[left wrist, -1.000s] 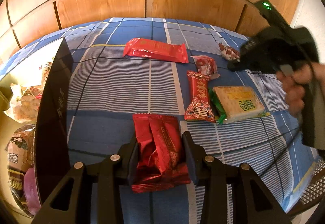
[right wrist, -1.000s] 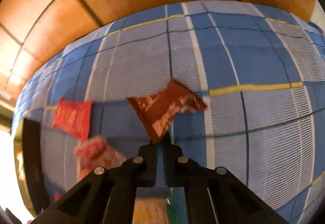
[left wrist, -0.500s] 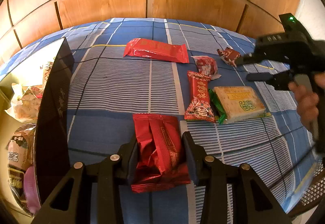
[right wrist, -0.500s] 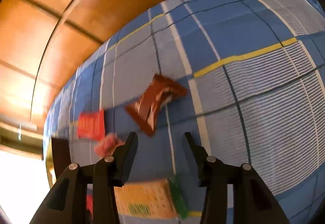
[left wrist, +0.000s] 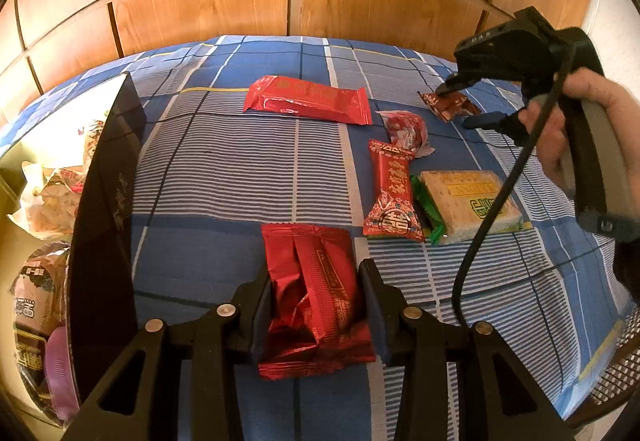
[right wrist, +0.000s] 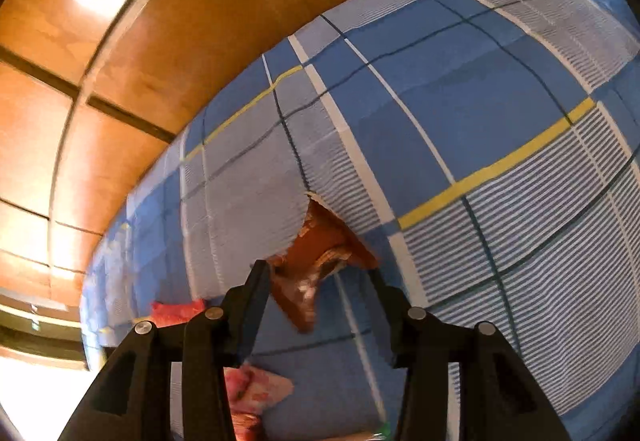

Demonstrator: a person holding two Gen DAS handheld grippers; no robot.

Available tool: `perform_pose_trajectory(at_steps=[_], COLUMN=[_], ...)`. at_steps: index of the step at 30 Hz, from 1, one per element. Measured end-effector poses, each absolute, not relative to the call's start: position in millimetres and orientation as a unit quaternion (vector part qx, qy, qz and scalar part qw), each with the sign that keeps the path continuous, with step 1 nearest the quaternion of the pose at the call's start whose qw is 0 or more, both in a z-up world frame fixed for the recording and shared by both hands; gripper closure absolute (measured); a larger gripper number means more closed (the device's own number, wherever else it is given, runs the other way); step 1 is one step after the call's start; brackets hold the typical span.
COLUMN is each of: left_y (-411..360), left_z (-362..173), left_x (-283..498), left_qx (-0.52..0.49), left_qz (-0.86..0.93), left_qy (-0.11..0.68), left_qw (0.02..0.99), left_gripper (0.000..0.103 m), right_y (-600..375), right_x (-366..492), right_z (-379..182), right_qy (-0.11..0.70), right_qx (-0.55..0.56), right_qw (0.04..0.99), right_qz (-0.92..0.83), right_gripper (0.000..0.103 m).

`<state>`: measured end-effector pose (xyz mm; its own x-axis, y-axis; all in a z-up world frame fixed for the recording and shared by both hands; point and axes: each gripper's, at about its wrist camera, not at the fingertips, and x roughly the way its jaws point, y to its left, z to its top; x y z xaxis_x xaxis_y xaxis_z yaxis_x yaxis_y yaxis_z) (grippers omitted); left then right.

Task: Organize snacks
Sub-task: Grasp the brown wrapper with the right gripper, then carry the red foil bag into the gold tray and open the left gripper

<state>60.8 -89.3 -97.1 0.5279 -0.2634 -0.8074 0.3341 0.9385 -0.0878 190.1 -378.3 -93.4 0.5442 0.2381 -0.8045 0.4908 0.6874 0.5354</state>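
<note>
- The left gripper (left wrist: 316, 305) pinches a crinkled red snack packet (left wrist: 316, 293) on the blue plaid cloth (left wrist: 224, 177), just right of the black box (left wrist: 104, 209).
- The right gripper (right wrist: 316, 281), held in a hand (left wrist: 576, 121), stands with jaws parted around a small brown wrapper (right wrist: 320, 265) lying on the cloth, far from the box.
- A long red packet (left wrist: 306, 105) lies beyond the box.

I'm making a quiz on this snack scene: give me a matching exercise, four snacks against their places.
1. crinkled red foil pouch
2. long flat red wrapper
3. pale cracker pack with green print
4. small brown-red packet

A. farthest back on the blue checked cloth
B. between the left gripper pads
C. below the right gripper
D. right of the red twisted candy

Pairs: 1-B, 2-A, 3-D, 4-C
</note>
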Motion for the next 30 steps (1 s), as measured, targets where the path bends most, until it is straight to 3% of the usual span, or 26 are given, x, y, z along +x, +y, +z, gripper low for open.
perform_pose_trajectory(at_steps=[4, 10, 12, 13, 14, 21, 30], left_y=[-90, -88, -89, -89, -89, -88, -92], left_z=[-97, -97, -97, -98, -98, -98, -97], left_x=[61, 60, 60, 60, 60, 60, 62], left_qx=[0.040, 0.037, 0.038, 0.037, 0.038, 0.037, 0.051], left_qz=[-0.170, -0.173, -0.173, -0.173, -0.172, -0.173, -0.169], left_qy=[0.454, 0.454, 0.453, 0.453, 0.453, 0.452, 0.453], left_qw=[0.873, 0.873, 0.874, 0.874, 0.874, 0.874, 0.874], left_gripper=[0.062, 0.062, 0.062, 0.062, 0.062, 0.062, 0.062], right_y=[-383, -380, -379, -376, -373, -345, -343], right_x=[191, 206, 213, 217, 218, 198, 138], right_z=[-92, -95, -93, -92, -91, -90, -93], right_qy=[0.459, 0.472, 0.477, 0.488, 0.503, 0.533, 0.532], right_qx=[0.423, 0.393, 0.369, 0.344, 0.315, 0.127, 0.046], right_qw=[0.777, 0.780, 0.787, 0.790, 0.793, 0.833, 0.845], right_qz=[-0.087, -0.120, -0.132, -0.137, -0.138, -0.080, -0.020], right_gripper=[0.039, 0.039, 0.045, 0.061, 0.065, 0.076, 0.077])
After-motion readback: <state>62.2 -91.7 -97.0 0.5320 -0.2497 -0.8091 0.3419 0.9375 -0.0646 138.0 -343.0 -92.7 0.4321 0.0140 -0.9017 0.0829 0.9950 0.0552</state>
